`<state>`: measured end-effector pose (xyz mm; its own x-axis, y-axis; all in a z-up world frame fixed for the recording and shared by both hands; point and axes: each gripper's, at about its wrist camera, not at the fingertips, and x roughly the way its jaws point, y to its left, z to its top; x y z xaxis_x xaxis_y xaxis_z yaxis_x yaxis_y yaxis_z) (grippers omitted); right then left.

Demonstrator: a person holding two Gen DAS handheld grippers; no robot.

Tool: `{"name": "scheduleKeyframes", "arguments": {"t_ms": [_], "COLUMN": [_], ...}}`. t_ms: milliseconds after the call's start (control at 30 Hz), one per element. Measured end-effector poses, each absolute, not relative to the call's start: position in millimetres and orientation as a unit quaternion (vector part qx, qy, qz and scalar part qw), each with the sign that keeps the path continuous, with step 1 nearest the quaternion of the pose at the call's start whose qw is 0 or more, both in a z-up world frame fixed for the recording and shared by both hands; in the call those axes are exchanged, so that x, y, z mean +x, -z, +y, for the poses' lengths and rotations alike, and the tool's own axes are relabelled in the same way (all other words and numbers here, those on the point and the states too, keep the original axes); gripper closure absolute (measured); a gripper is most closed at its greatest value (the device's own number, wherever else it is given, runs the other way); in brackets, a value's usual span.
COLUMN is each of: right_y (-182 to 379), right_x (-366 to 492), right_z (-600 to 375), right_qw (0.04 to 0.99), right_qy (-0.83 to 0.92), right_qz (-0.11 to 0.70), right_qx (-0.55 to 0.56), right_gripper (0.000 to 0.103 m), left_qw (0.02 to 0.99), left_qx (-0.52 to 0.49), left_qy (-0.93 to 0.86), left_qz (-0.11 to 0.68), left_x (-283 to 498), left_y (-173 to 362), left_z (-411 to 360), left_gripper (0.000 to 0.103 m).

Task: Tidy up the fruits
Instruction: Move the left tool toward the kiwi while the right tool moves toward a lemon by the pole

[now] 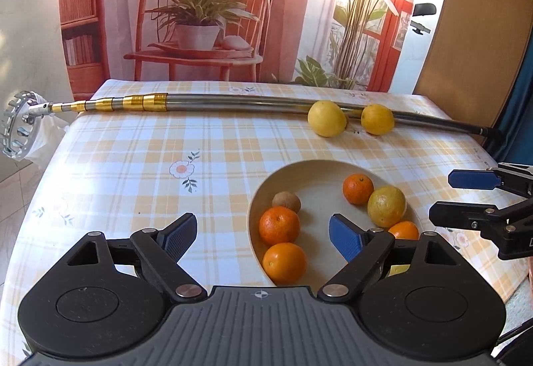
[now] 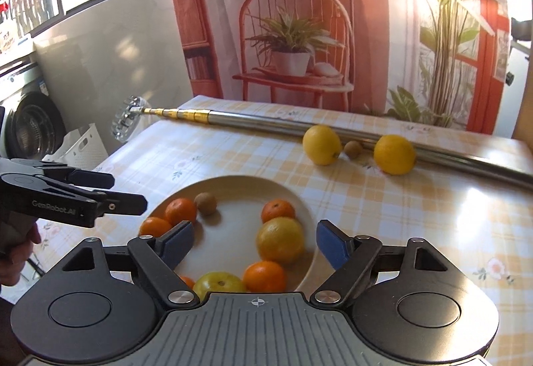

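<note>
In the left wrist view, the left tool (image 1: 263,237) hangs with its blue-padded fingers spread wide and nothing between them, above the near left edge of a shallow cream round bowl (image 1: 393,176). The bowl sits on a table (image 1: 133,166) covered with a yellow-and-white checked cloth with small flowers. Inside lie several oranges, two of them (image 1: 279,225) (image 1: 284,262) at the near left rim, a small brown kiwi (image 1: 286,202) just behind them, and a smaller orange (image 1: 358,189) touching a yellow-green citrus fruit (image 1: 386,206) on the right. Beyond the bowl, two yellow lemons (image 1: 327,118) (image 1: 377,119) rest against a long steel telescopic pole with gold bands (image 1: 233,102), which lies across the far side of the table. The right tool (image 1: 466,197) enters from the right edge, released, holding nothing.

In the right wrist view, the right tool (image 2: 255,244) is spread open and empty over the bowl (image 2: 299,199), with the yellow-green fruit (image 2: 280,239) between its fingers but below them. A second small kiwi (image 2: 353,149) lies between the two lemons (image 2: 321,144) (image 2: 394,154) beside the pole (image 2: 266,121). The left tool (image 2: 128,189) reaches in from the left, held by a hand (image 2: 20,252).
</note>
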<state>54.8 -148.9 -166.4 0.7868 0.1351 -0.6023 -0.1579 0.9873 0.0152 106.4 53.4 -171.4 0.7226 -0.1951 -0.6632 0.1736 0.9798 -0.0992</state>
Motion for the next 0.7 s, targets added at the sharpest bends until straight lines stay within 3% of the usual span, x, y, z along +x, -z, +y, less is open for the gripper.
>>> {"name": "scheduleKeyframes", "arguments": {"t_ms": [333,700], "right_y": [133.6,142.4], "right_x": [81.3,115.4], "right_z": [-198.8,-243.3], "right_qw": [0.963,0.966], "right_qy": [-0.007,0.026], "right_qz": [0.268,0.257], "right_qx": [-0.040,-0.015], "right_gripper": [0.024,0.024], "left_qw": [0.938,0.929], "left_qx": [-0.001,0.007], "left_qy": [0.126,0.166], "left_qz": [0.322,0.330], "left_x": [140.8,191.6], "left_y": [137.1,129.1], "left_z": [45.9,17.7], "left_gripper": [0.015,0.015]}}
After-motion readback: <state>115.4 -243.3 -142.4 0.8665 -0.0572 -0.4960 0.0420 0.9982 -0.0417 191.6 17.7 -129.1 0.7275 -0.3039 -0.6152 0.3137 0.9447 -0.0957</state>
